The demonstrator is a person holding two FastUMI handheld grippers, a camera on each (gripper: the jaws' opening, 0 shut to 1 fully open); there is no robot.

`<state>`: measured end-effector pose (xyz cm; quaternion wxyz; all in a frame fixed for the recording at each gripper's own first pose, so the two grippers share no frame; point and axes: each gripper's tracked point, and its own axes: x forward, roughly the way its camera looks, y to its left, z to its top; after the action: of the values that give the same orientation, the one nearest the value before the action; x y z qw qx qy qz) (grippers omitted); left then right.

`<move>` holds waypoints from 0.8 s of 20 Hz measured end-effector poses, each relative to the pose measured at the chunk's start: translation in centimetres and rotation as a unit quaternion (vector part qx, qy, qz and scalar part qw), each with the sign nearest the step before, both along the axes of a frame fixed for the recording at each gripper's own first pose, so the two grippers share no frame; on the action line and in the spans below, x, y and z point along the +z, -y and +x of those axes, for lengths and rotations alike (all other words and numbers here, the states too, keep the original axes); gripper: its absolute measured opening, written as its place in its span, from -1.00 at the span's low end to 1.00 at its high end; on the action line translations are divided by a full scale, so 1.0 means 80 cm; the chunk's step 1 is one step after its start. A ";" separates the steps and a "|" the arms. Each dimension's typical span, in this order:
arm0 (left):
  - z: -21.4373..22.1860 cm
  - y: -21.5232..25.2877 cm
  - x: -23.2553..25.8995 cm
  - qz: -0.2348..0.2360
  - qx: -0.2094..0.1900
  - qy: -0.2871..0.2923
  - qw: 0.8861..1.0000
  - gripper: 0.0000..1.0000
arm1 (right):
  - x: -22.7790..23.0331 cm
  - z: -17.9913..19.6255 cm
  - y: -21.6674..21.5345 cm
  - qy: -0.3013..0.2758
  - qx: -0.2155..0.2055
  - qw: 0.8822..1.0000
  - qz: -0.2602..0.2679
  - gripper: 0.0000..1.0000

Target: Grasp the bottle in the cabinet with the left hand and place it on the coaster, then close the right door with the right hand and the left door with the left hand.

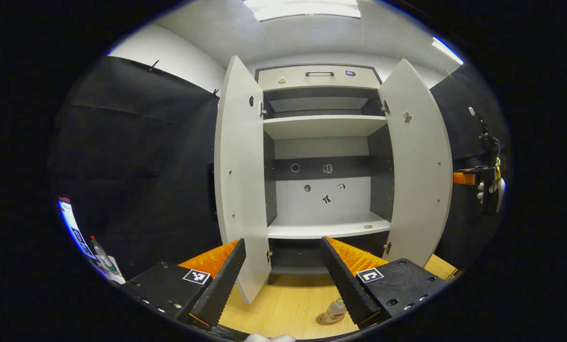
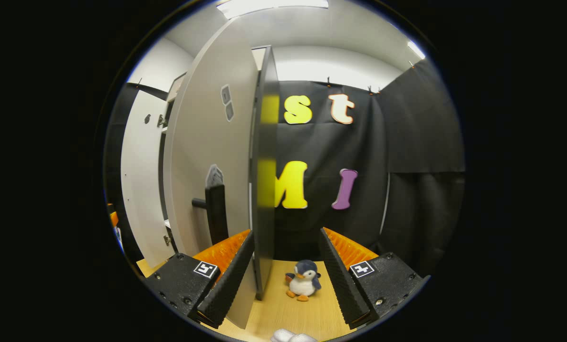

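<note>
In the left gripper view we see our left gripper point(image 1: 281, 280) with its two fingers spread apart and nothing between them, facing the cabinet point(image 1: 323, 152). Both doors stand open: the left door point(image 1: 240, 175) and the right door point(image 1: 418, 161) swing out toward us. The bottle point(image 1: 333, 312) stands on the coaster point(image 1: 322, 321) on the wooden table point(image 1: 283, 308) in front of the cabinet, just beside the inner edge of our gripper's right finger and partly hidden by it. Far off at the right edge we make out the other gripper point(image 1: 475, 178) and a gloved hand point(image 1: 490, 190).

In the right gripper view our right gripper point(image 2: 285, 275) is also spread wide; the right door's edge point(image 2: 263, 180) stands between its fingers, near the left one, though we cannot tell whether they touch. A toy penguin point(image 2: 303, 280) sits on the table beyond
</note>
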<state>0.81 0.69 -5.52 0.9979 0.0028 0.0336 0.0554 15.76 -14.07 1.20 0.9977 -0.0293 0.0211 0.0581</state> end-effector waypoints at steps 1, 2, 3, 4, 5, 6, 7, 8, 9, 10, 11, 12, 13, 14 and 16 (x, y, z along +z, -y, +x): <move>0.001 0.003 0.000 0.001 0.003 -0.001 1.000 0.92 | 0.000 0.000 -0.003 -0.004 0.013 1.000 -0.003 0.67; 0.003 0.007 -0.001 0.002 0.005 -0.004 1.000 0.93 | 0.001 0.001 -0.006 -0.009 0.025 1.000 -0.004 0.59; 0.003 0.010 -0.005 0.003 0.007 -0.008 1.000 0.92 | 0.000 0.001 -0.007 -0.014 0.033 0.999 -0.001 0.58; 0.003 0.013 -0.007 0.003 0.010 -0.011 1.000 0.92 | -0.002 0.001 -0.008 -0.021 0.040 0.999 0.003 0.58; 0.004 0.015 -0.009 0.003 0.013 -0.014 1.000 0.92 | -0.003 0.001 -0.010 -0.025 0.046 0.999 0.009 0.58; 0.003 0.017 -0.010 0.003 0.016 -0.017 1.000 0.92 | -0.004 0.002 -0.012 -0.029 0.051 0.998 0.014 0.57; 0.002 0.019 -0.010 0.003 0.019 -0.018 1.000 0.92 | -0.003 0.001 -0.015 -0.029 0.054 0.998 0.018 0.58; 0.001 0.020 -0.010 0.005 0.021 -0.018 1.000 0.92 | -0.004 0.001 -0.019 -0.029 0.055 0.998 0.018 0.58; 0.001 0.021 -0.010 0.007 0.022 -0.018 1.000 0.92 | -0.003 0.000 -0.024 -0.030 0.055 0.998 0.018 0.57; -0.001 0.021 -0.011 0.009 0.025 -0.020 0.999 0.92 | -0.003 -0.001 -0.031 -0.028 0.056 0.998 0.017 0.58; -0.003 0.021 -0.013 0.010 0.028 -0.022 0.999 0.92 | -0.003 -0.003 -0.042 -0.025 0.060 0.998 0.018 0.57; -0.004 0.020 -0.015 0.008 0.029 -0.024 0.999 0.90 | -0.006 -0.004 -0.052 -0.026 0.065 0.997 0.019 0.57; -0.005 0.019 -0.016 0.007 0.031 -0.024 0.999 0.92 | -0.006 -0.004 -0.064 -0.024 0.070 0.997 0.019 0.57; -0.007 0.017 -0.016 0.007 0.033 -0.025 0.999 0.92 | -0.007 -0.002 -0.074 -0.024 0.073 0.997 0.018 0.58; -0.009 0.011 -0.016 0.008 0.038 -0.023 0.999 0.90 | -0.008 0.003 -0.096 -0.022 0.085 0.996 0.021 0.58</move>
<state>0.08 -0.21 -6.77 0.9940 0.0108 0.0562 0.0937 15.98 -6.43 0.54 0.9888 -0.0083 0.0397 0.1434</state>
